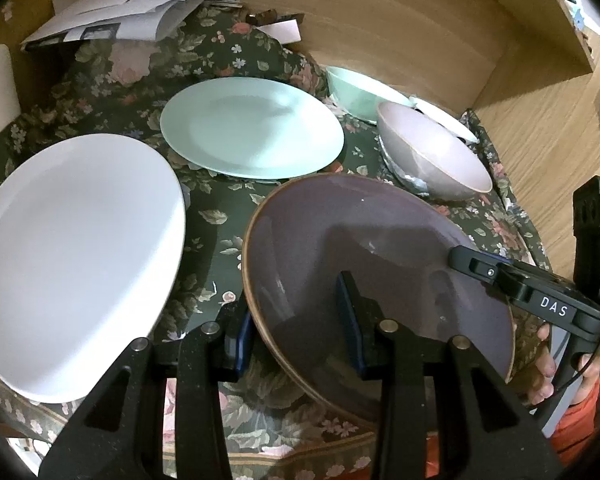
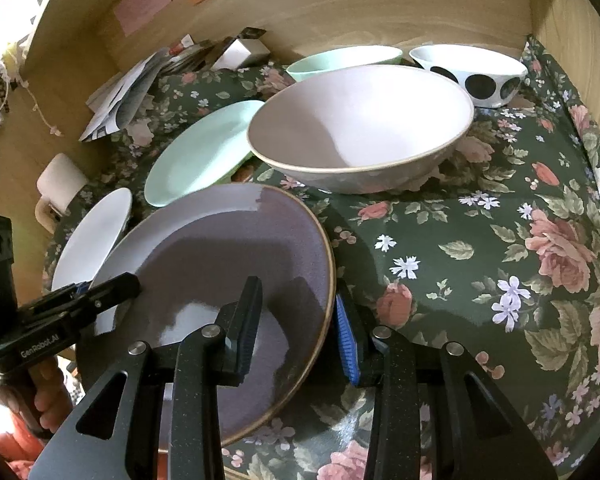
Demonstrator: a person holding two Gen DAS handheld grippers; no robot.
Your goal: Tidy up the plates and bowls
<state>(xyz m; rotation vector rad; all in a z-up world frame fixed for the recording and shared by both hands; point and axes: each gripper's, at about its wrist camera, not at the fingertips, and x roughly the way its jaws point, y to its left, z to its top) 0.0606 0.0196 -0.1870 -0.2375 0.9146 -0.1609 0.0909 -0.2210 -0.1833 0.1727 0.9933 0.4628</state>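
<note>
A purple plate (image 1: 380, 264) (image 2: 228, 276) with a brown rim is tilted above the floral cloth. My left gripper (image 1: 296, 320) straddles its left rim, one finger inside and one outside. My right gripper (image 2: 296, 320) straddles its right rim the same way; its tip also shows in the left wrist view (image 1: 472, 264). Both hold the plate. A white plate (image 1: 72, 264) lies left, a mint plate (image 1: 252, 128) behind. A pink bowl (image 2: 360, 124), a mint bowl (image 2: 340, 60) and a black-dotted white bowl (image 2: 472, 68) stand at the back right.
The floral cloth (image 2: 480, 260) covers the table inside a wooden alcove (image 1: 400, 32). Papers (image 1: 128, 12) are piled at the back left. A white roll on a holder (image 2: 60, 184) stands at the left edge.
</note>
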